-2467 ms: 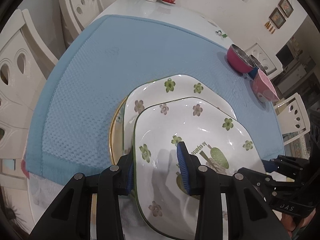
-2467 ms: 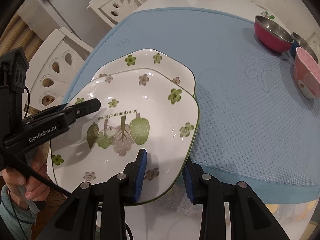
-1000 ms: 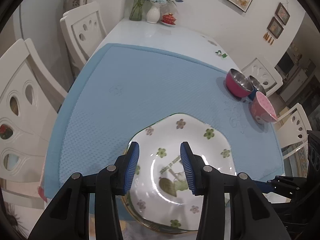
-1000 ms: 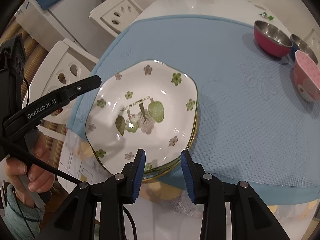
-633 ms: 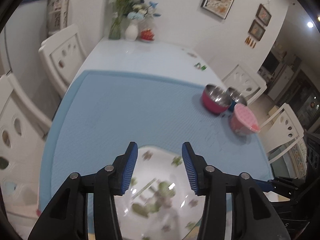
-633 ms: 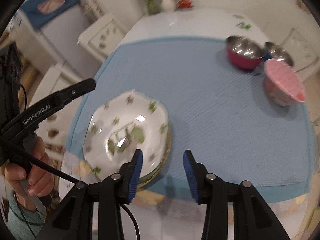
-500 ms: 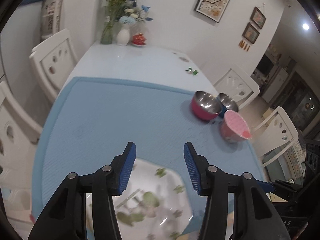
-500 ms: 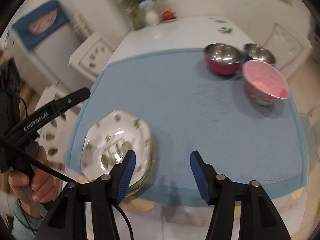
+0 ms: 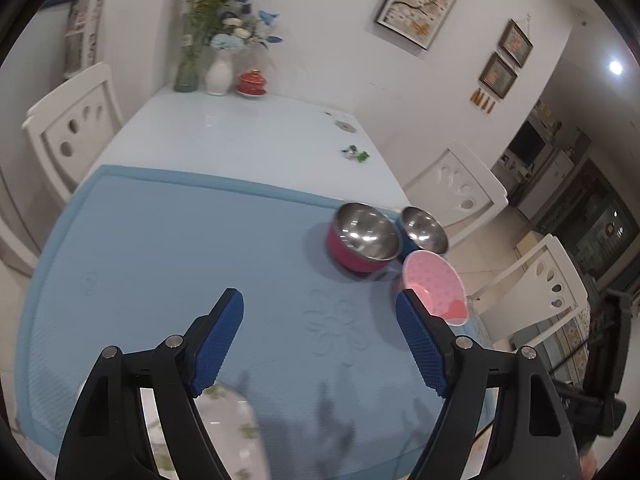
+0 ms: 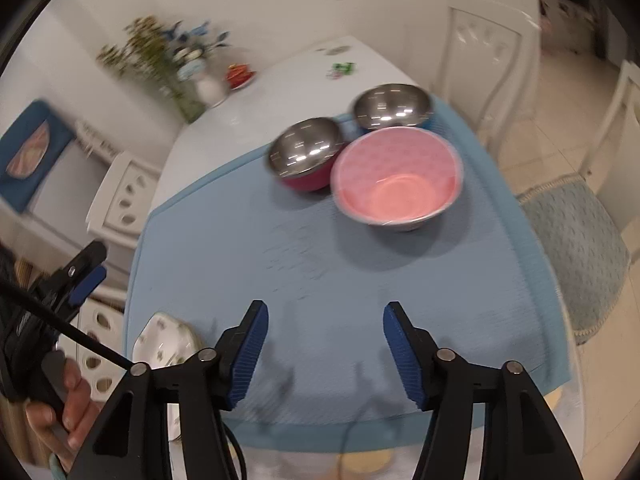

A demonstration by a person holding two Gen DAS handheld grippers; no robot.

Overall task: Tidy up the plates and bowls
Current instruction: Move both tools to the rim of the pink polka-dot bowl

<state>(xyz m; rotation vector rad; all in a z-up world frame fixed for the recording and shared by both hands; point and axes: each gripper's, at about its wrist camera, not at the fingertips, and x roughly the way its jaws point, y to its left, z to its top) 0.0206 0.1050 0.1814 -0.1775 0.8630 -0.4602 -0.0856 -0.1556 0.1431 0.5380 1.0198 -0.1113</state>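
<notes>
Sitting at the near left corner of the blue mat (image 10: 400, 280): flowered plates (image 10: 164, 340), stacked and squared off, clear of both tools. Count uncertain from here, only the top plate and an edge showing.

Hanging above the mat, tilted down: left gripper (image 9: 320, 336), jaws just been opening, now spread wide, nothing between them. Likely freeing up for a bowl.

Hanging to its right, likewise empty: right gripper (image 10: 324, 344), jaws also just been opening, about half spread, aiming toward the bowls.

Clustering at the mat's far right corner, three bowls, touching or nearly so: red-walled steel bowl (image 10: 306, 158), pink bowl (image 10: 398, 178) in front, blue-walled steel bowl (image 10: 394, 110) behind. All standing upright, unnested, apparently waiting for stacking.

Standing at the table's far end, out of the work: two vases with flowers (image 9: 218, 60), one small red lidded cup (image 9: 251, 82). Ringing the table: four white chairs (image 9: 74, 128).
</notes>
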